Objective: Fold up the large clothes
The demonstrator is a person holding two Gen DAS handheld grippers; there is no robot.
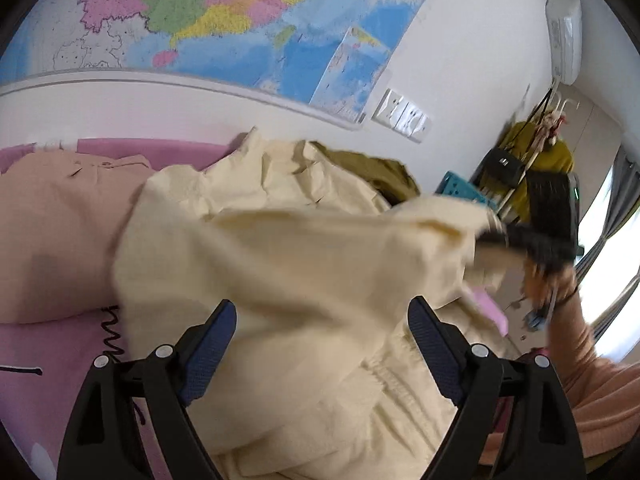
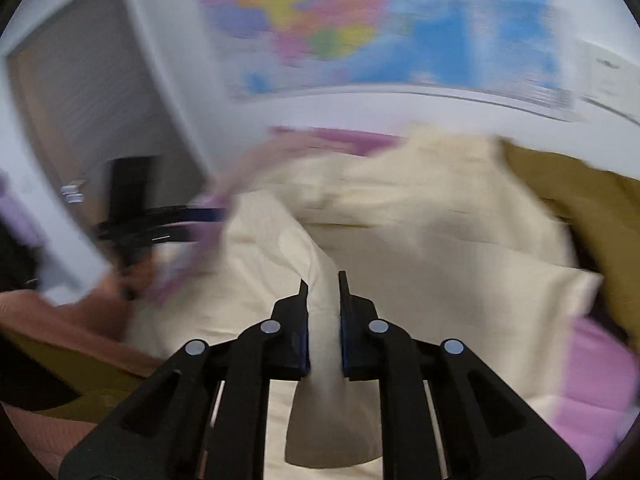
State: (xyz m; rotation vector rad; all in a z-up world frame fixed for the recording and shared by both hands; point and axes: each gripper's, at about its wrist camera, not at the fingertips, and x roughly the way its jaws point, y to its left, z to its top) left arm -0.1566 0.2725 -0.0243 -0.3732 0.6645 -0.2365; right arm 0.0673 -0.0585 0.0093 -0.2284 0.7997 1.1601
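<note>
While the left gripper (image 1: 322, 318) hovers spread wide, nothing between its pads, over the cream garment (image 1: 280, 248) heaped ahead on the pink bedsheet (image 1: 52, 360), right wrist view shows the right gripper (image 2: 323, 280) pinching a cream fold, olive garment (image 2: 580, 196) off right.

cream garments (image 1: 280, 248): 1 | pink garments (image 1: 56, 232): 1 | olive garments (image 1: 372, 172): 1 | wall maps (image 1: 224, 16): 1 | grippers: 2, left (image 1: 322, 328), right (image 2: 323, 280) | air conditioners (image 1: 564, 32): 1 were seen
</note>
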